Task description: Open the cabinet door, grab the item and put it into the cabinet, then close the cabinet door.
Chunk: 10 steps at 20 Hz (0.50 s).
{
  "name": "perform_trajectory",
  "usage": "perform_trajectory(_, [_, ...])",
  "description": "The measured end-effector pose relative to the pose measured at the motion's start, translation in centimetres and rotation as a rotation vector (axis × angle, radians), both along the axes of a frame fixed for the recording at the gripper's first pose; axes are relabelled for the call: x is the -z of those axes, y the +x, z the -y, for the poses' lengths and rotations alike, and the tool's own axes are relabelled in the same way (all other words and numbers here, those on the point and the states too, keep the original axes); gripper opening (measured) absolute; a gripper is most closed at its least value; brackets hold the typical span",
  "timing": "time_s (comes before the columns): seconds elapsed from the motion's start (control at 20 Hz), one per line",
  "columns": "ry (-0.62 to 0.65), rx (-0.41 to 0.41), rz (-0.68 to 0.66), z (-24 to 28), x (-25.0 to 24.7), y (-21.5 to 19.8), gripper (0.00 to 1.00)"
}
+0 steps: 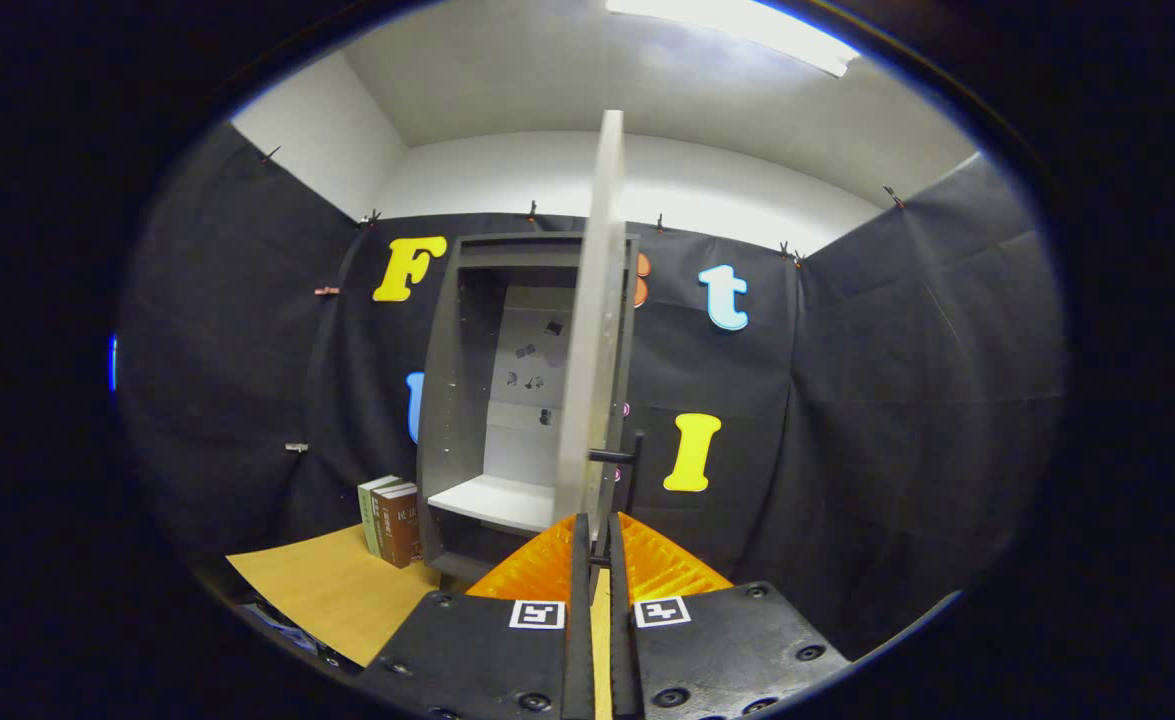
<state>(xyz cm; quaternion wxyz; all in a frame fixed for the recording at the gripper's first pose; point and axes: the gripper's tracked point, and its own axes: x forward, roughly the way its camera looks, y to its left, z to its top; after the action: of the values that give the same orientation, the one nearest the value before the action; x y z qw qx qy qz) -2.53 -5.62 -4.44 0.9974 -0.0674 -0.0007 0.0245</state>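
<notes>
A dark grey cabinet stands on the table against the back wall, with a white shelf inside. Its pale door is swung out and faces me edge-on. A dark handle sticks out from the door's right face. My gripper sits at the door's lower edge, and its fingers are drawn close together with the door's edge pinched between them. Two or three books stand upright on the table just left of the cabinet.
The wooden table stretches left of the fingers toward the books. Black cloth walls close in the booth on the left, back and right. Small dark marks dot the cabinet's back panel.
</notes>
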Motion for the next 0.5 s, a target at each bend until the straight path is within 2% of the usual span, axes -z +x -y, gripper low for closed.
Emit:
perform_trajectory(0.1, [-0.041, -0.034, -0.024, -4.4, 1.8, -1.2, 0.11])
perform_trajectory(0.25, [-0.033, -0.056, -0.106, -8.8, 5.7, -0.6, 0.08])
perform_trajectory(0.35, [-0.003, -0.053, -0.161, -11.0, 8.6, 0.6, 0.23])
perform_trajectory(0.5, [0.043, -0.054, -0.265, -14.1, 14.0, 2.0, 0.24])
